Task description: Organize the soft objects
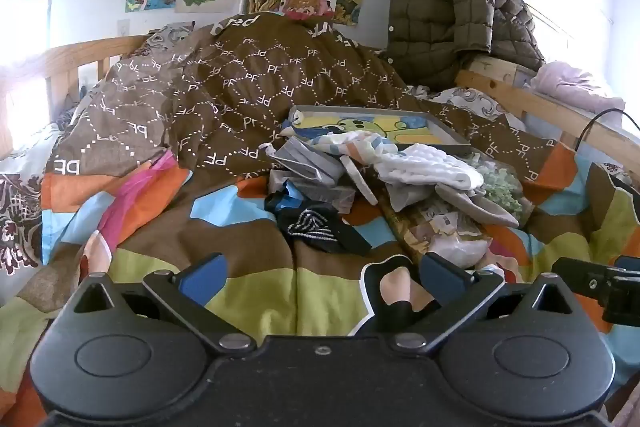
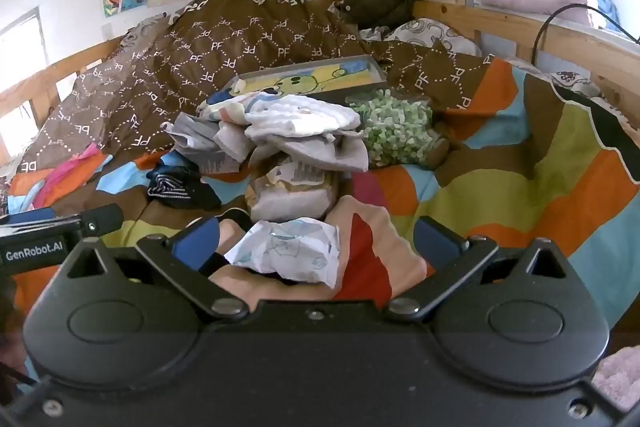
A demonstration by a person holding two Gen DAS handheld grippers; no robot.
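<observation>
Hovering level over the bedspread (image 1: 256, 287), both grippers' fingers (image 1: 202, 277) spread.

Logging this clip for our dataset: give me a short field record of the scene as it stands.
setting: bed with a patchwork bedspread
pile: white quilted cloth on top of mixed soft items
dark item: black striped garment, left of the pile
green item: green fluffy item, right of the pile
left gripper: open, empty
right gripper: open, crumpled white piece between its fingers
</observation>
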